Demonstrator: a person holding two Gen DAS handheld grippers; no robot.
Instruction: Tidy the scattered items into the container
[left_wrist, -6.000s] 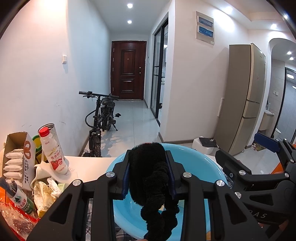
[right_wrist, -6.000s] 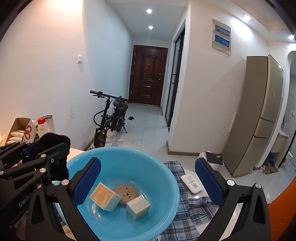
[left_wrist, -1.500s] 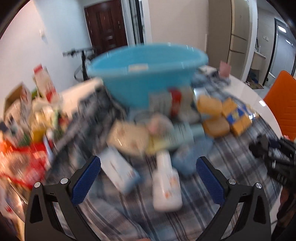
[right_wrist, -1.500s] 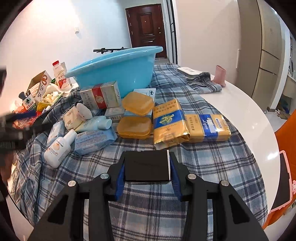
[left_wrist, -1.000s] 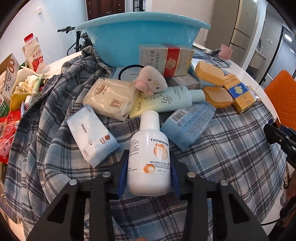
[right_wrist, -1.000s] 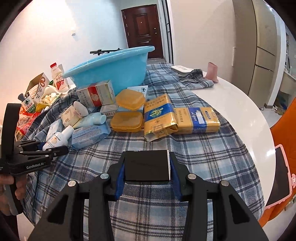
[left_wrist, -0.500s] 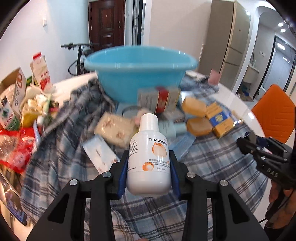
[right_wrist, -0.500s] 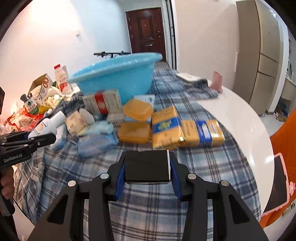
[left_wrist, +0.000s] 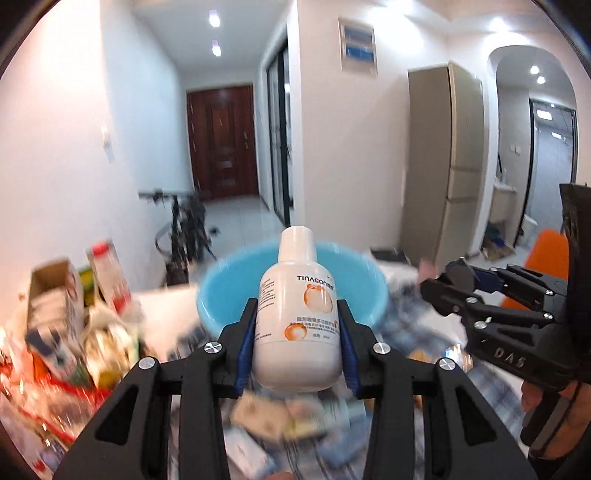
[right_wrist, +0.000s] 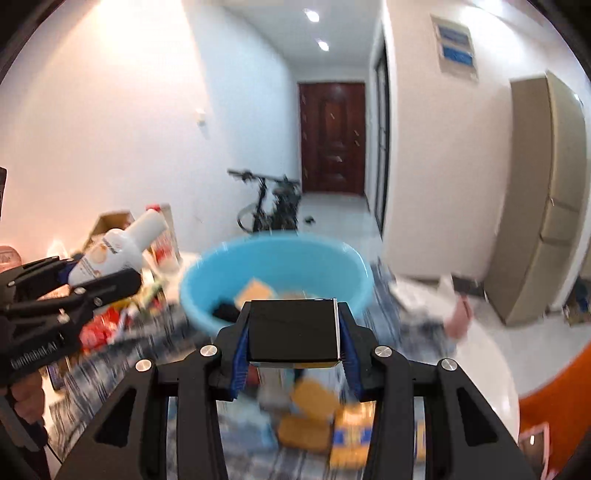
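My left gripper (left_wrist: 297, 343) is shut on a white lotion bottle (left_wrist: 297, 317) with orange print, held upright in the air before the blue basin (left_wrist: 229, 291). My right gripper (right_wrist: 293, 332) is shut on a small black box (right_wrist: 293, 328), raised in front of the same blue basin (right_wrist: 207, 284), where several items lie inside. In the right wrist view the left gripper (right_wrist: 99, 273) with the bottle (right_wrist: 118, 251) shows at the left. The right gripper (left_wrist: 443, 286) appears at the right of the left wrist view. Blurred packets (right_wrist: 314, 417) lie on the plaid cloth (right_wrist: 110, 369) below.
A heap of snack boxes and a drink bottle (left_wrist: 107, 280) crowds the table's left side. A pink cup (right_wrist: 458, 317) stands on the white tabletop (right_wrist: 480, 369) at right. A bicycle (right_wrist: 266, 206), a dark door and a tall cabinet (right_wrist: 546, 199) stand beyond. An orange chair (left_wrist: 546, 251) is at right.
Both grippers have risen from the plaid cloth with their loads, the bottle and the black box, and tilted up; the basin's inside now shows past them.
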